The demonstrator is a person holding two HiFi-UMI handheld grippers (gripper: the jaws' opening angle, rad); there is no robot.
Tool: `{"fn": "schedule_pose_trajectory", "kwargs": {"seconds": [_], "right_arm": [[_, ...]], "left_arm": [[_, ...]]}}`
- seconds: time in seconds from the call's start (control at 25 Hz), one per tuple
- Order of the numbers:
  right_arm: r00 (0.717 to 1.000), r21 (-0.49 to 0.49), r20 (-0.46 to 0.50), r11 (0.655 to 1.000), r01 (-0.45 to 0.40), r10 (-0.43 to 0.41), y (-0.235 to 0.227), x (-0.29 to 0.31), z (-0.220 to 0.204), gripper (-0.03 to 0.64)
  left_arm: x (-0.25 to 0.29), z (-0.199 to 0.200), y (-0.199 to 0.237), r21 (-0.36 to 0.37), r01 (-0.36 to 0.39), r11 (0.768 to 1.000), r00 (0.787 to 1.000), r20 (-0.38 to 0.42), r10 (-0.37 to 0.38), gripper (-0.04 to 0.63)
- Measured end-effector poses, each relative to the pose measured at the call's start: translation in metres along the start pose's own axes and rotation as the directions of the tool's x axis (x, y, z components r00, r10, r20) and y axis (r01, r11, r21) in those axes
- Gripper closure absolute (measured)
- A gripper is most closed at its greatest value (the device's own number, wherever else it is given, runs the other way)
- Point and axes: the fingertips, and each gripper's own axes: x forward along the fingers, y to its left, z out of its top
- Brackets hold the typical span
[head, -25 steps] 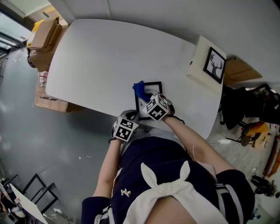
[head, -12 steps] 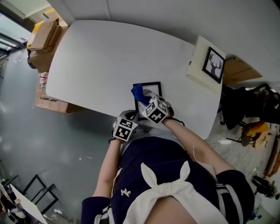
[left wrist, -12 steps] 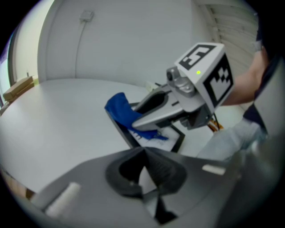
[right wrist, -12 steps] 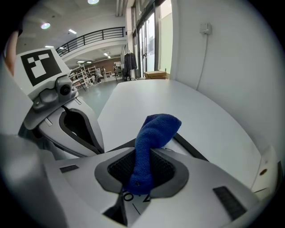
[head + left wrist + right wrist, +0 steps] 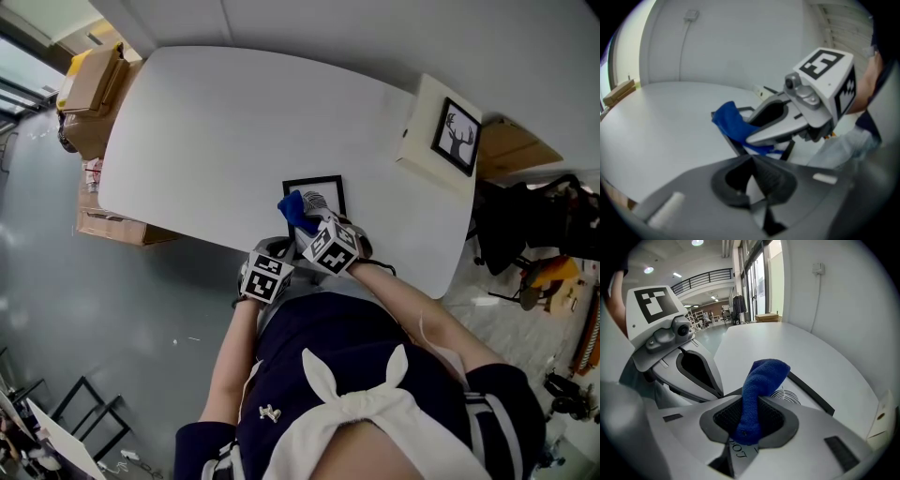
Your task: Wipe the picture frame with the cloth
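The person is leaning over the near edge of the white table (image 5: 234,122), both forearms reaching forward and converging, the right one angling in from the right side. The two marker cubes are sitting close together just beside the edge.

The left gripper (image 5: 752,161) is lying low, its jaws drawn together with the tips meeting at the near edge of the picture frame (image 5: 314,179); whether they are nipping the frame itself cannot be told. The right gripper (image 5: 749,414) is crossing just above and to the right of it, tilted down over the frame, its jaws clamping the blue cloth (image 5: 761,376). The cloth is sticking up and folding forward past the jaw tips, over the near left part of the picture.

The black frame is lying flat on the table near the edge. Farther off, at the table's right end, a cream box (image 5: 420,127) is carrying a deer picture (image 5: 457,138). Cardboard boxes (image 5: 91,75) are standing beyond the left end.
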Motion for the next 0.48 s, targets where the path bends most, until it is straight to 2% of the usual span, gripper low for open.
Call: {"fn": "schedule_pose_trajectory", "kwargs": {"seconds": [0.48], "right_arm": [[1.000, -0.012, -0.010, 1.000, -0.007, 0.007, 0.0073, -0.0021, -0.0037, 0.525]], "left_arm": [[-0.0006, 0.0000, 0.0002, 0.000, 0.011, 1.000, 1.000, -0.008, -0.011, 0.591]]}}
